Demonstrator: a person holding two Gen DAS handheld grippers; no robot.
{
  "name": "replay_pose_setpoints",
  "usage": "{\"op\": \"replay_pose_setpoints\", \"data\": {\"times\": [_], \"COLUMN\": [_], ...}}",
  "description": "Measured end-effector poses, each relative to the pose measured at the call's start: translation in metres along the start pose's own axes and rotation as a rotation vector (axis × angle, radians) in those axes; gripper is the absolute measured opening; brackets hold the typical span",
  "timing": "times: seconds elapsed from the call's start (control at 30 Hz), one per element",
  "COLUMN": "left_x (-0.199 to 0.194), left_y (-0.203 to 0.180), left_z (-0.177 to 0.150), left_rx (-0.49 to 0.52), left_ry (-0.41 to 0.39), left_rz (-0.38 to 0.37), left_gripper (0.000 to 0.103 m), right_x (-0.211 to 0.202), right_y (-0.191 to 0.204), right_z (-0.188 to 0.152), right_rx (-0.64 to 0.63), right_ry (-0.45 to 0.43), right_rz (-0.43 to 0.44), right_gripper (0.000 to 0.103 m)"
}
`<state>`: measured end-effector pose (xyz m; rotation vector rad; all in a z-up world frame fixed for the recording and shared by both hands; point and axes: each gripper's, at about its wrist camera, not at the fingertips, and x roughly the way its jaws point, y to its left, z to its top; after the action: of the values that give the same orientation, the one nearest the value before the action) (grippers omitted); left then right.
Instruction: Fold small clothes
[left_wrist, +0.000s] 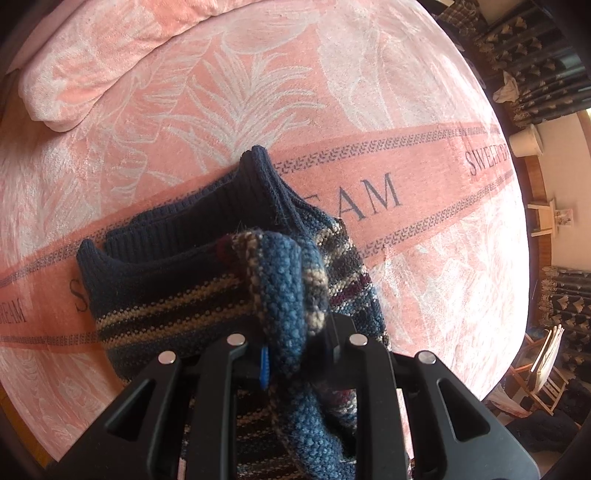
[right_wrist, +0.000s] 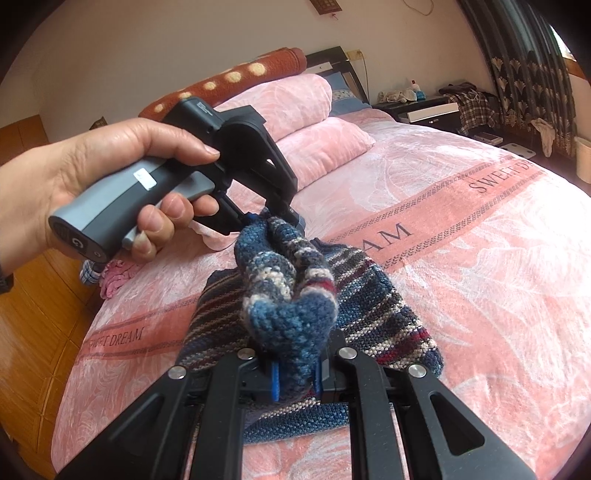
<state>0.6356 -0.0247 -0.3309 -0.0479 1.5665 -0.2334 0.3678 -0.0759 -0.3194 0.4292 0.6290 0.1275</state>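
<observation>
A small striped knit sweater (left_wrist: 177, 295) in navy, blue, tan and maroon lies on the pink bed cover (left_wrist: 258, 92), its ribbed navy collar toward the far side. My left gripper (left_wrist: 295, 354) is shut on a raised fold of its blue knit edge. In the right wrist view the same sweater (right_wrist: 369, 295) is bunched up between both tools. My right gripper (right_wrist: 295, 376) is shut on the near end of the lifted fold. A hand (right_wrist: 92, 173) holds the left gripper (right_wrist: 275, 218), which pinches the far end of that fold.
Folded pink pillows (right_wrist: 295, 122) and a spotted red roll (right_wrist: 229, 81) sit at the head of the bed. A dark nightstand (right_wrist: 424, 109) and patterned curtains (right_wrist: 524, 66) stand at the right. Wooden floor (right_wrist: 33, 332) runs along the left bed edge. A pink cloth (right_wrist: 114, 277) lies there.
</observation>
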Motion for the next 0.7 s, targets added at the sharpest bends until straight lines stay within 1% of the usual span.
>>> {"op": "replay_pose_setpoints", "data": {"times": [0.33,0.5,0.7], "left_x": [0.005,0.015,0.035], "left_y": [-0.02,-0.027,-0.035], "left_z": [0.001,0.005,0.008], "left_rx": [-0.029,-0.046,-0.059], "left_ry": [-0.034,-0.036,-0.042], "left_rz": [0.071,0.102,0.134], "left_gripper": [0.019,0.019,0.019], "right_x": [0.002,0.006,0.017], "right_y": [-0.025,-0.035,-0.052], "right_z": [-0.003,-0.005,-0.013], "right_rx": [0.048,0.064,0.106], "right_ry": [0.015,0.031,0.074], "right_rz": [-0.009,-0.017,-0.02], "right_gripper": [0.012,0.012,0.012]}}
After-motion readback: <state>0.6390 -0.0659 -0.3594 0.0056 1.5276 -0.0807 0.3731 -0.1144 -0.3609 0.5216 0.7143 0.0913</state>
